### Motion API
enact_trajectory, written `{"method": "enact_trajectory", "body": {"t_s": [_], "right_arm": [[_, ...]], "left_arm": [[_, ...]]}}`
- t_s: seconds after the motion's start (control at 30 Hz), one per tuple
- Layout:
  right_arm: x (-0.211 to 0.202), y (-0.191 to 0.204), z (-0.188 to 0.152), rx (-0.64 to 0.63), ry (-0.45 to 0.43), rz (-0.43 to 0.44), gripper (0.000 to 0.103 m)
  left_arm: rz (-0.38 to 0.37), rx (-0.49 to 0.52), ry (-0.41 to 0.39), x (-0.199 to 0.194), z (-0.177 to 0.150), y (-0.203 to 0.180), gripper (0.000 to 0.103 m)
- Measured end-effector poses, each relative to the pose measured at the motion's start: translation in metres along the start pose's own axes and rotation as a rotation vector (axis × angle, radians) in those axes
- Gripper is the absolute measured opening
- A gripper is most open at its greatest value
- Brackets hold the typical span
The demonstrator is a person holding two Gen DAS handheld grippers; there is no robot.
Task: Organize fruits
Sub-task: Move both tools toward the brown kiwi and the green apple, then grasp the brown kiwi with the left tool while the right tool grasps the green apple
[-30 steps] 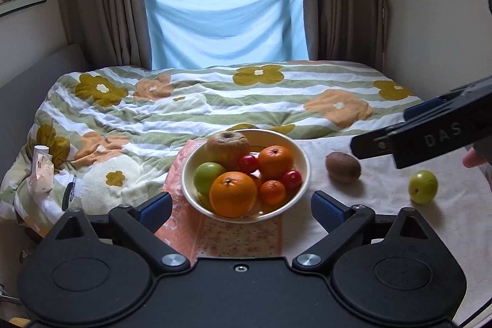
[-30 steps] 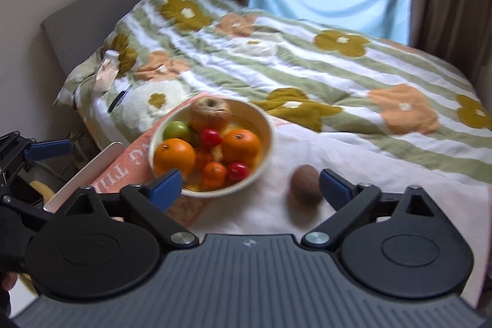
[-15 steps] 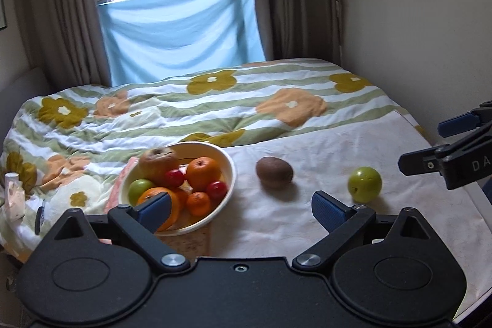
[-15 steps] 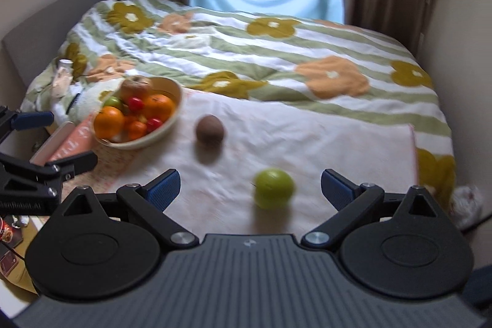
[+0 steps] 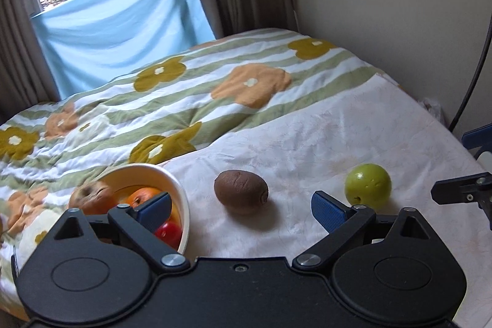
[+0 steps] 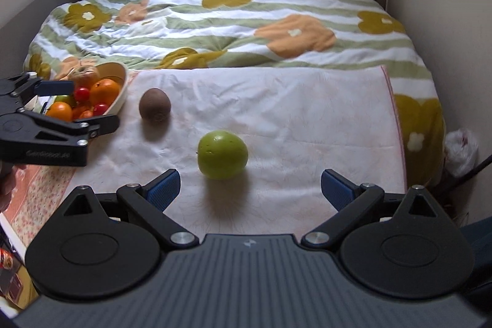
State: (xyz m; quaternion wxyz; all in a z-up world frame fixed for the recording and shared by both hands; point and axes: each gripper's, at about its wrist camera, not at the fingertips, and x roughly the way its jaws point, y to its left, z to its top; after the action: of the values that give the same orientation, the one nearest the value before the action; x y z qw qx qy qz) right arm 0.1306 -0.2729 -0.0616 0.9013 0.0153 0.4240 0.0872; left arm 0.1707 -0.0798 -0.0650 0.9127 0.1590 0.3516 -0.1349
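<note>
Both claws hang spread and empty over a bed: the right claw (image 6: 249, 185) frames a smooth round green apple (image 6: 222, 154), the left claw (image 5: 241, 207) a fuzzy brown oval kiwi (image 5: 241, 191). Both fruits lie apart on a wrinkled white cloth (image 6: 292, 109), right of a cream bowl (image 6: 120, 94) heaped with glossy fruit.

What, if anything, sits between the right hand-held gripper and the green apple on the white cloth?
Nothing visible. In the right wrist view the green apple lies on bare white cloth just ahead of the open right hand-held gripper, slightly left of its centre. The kiwi lies farther back to the left, off that path.
</note>
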Motion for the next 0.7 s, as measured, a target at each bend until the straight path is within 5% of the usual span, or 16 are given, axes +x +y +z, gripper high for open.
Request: {"method": "enact_trajectory", "body": {"t_s": [0.3, 0.7], "right_arm": [[0.043, 0.008, 0.008, 0.017, 0.05, 0.024, 0.103], [0.084, 0.019, 0.014, 0.001, 0.108, 0.039, 0.103]], "left_arm": [[-0.07, 0.073, 0.098, 0.069, 0.013, 0.012, 0.098], [-0.116, 0.14, 0.185, 0.111, 0.009, 0.018, 0.088]]}}
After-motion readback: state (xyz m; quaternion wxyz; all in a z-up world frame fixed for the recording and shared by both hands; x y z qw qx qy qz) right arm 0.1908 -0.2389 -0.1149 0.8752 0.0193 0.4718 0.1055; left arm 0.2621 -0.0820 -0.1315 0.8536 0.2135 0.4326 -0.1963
